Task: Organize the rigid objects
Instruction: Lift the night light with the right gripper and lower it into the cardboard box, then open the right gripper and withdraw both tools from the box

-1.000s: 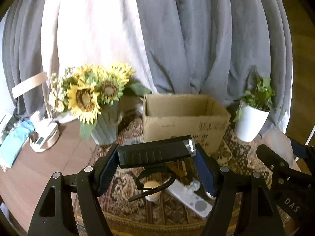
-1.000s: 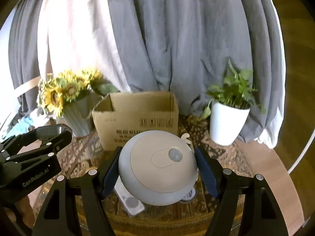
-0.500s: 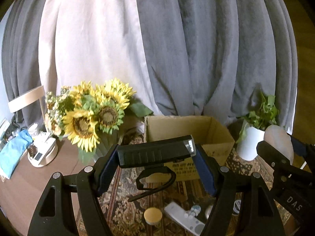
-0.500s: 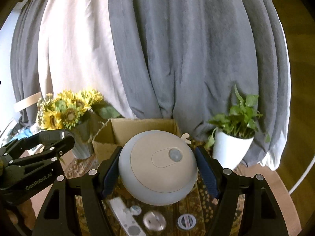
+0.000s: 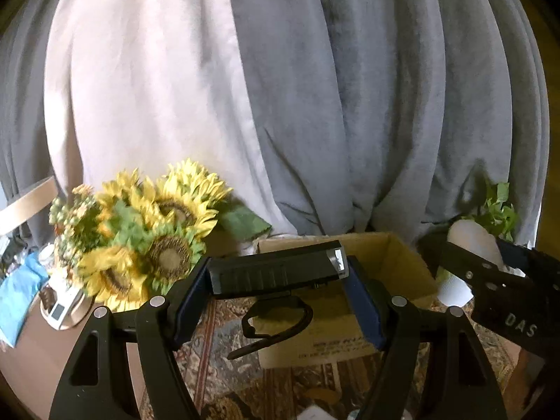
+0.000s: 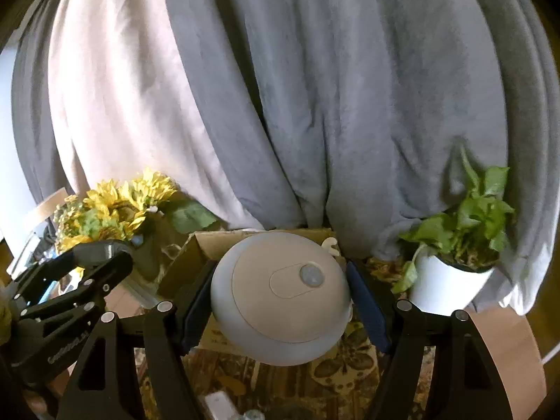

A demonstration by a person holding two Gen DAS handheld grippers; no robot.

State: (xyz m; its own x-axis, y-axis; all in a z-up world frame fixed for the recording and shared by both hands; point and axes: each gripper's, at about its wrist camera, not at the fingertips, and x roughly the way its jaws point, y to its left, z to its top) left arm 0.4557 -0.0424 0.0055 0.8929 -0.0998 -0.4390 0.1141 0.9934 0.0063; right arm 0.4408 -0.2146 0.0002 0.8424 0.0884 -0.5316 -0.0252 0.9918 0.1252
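My left gripper (image 5: 278, 290) is shut on a black bar-shaped device (image 5: 276, 268) with a hanging loop, held in the air in front of an open cardboard box (image 5: 395, 266). My right gripper (image 6: 280, 301) is shut on a round grey and beige device (image 6: 280, 297), held above the near side of the same box (image 6: 217, 241). The right gripper also shows at the right edge of the left wrist view (image 5: 497, 280), and the left gripper at the left of the right wrist view (image 6: 70, 280).
A vase of sunflowers (image 5: 147, 238) stands left of the box. A white potted plant (image 6: 455, 266) stands to its right. A patterned cloth (image 5: 224, 357) covers the round wooden table (image 6: 504, 343). Small items lie at its near edge. Grey and white curtains (image 5: 280, 105) hang behind.
Both grippers have risen and tilted up with their loads; the box, flowers and plant sit lower in view and the small items on the cloth have nearly dropped out of sight.
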